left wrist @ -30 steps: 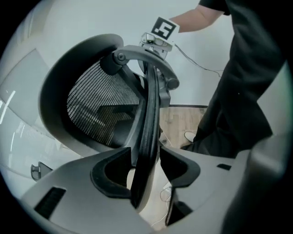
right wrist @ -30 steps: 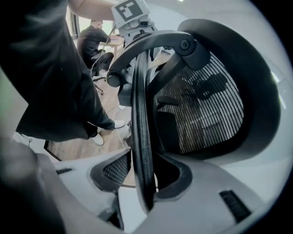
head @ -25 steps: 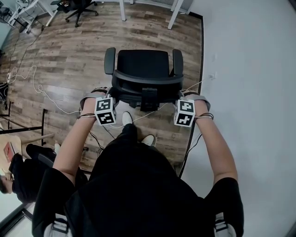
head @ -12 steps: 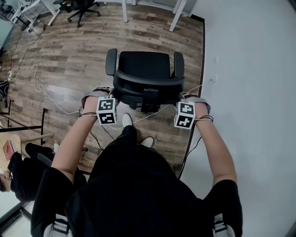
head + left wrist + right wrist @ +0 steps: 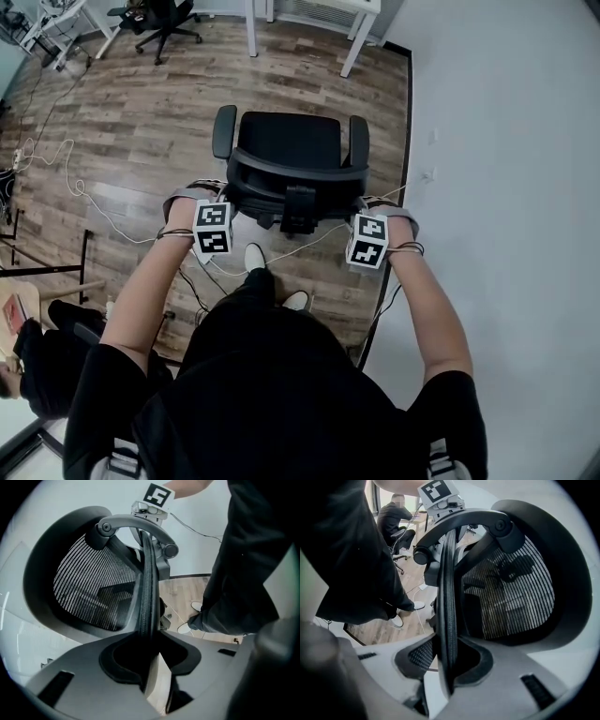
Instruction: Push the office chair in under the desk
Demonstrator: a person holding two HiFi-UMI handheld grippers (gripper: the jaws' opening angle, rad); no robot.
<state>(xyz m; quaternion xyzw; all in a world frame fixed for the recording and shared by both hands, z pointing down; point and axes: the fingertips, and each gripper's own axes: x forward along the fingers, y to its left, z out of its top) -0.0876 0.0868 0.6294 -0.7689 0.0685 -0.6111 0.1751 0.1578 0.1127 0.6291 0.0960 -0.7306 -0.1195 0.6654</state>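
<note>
A black office chair (image 5: 289, 141) with a mesh backrest (image 5: 89, 588) stands on the wood floor, its seat facing a white desk (image 5: 352, 7) at the top edge of the head view. My left gripper (image 5: 221, 208) is at the backrest's left edge and my right gripper (image 5: 362, 217) is at its right edge. In the left gripper view the backrest's rim (image 5: 146, 597) runs between the jaws, and the left gripper (image 5: 151, 654) is shut on it. The right gripper (image 5: 445, 667) is likewise shut on the rim (image 5: 446, 602). The fingertips are hidden behind the marker cubes in the head view.
White desk legs (image 5: 251, 26) stand just beyond the chair. A white wall (image 5: 506, 187) runs close along the right. Cables (image 5: 66, 173) lie on the floor at left, a second chair (image 5: 157, 17) stands far left, and a seated person (image 5: 37, 361) is at lower left.
Both grippers and the chair have moved forward toward the desk. More of the desk's legs and top now shows at the upper edge, and the person's feet have stepped forward.
</note>
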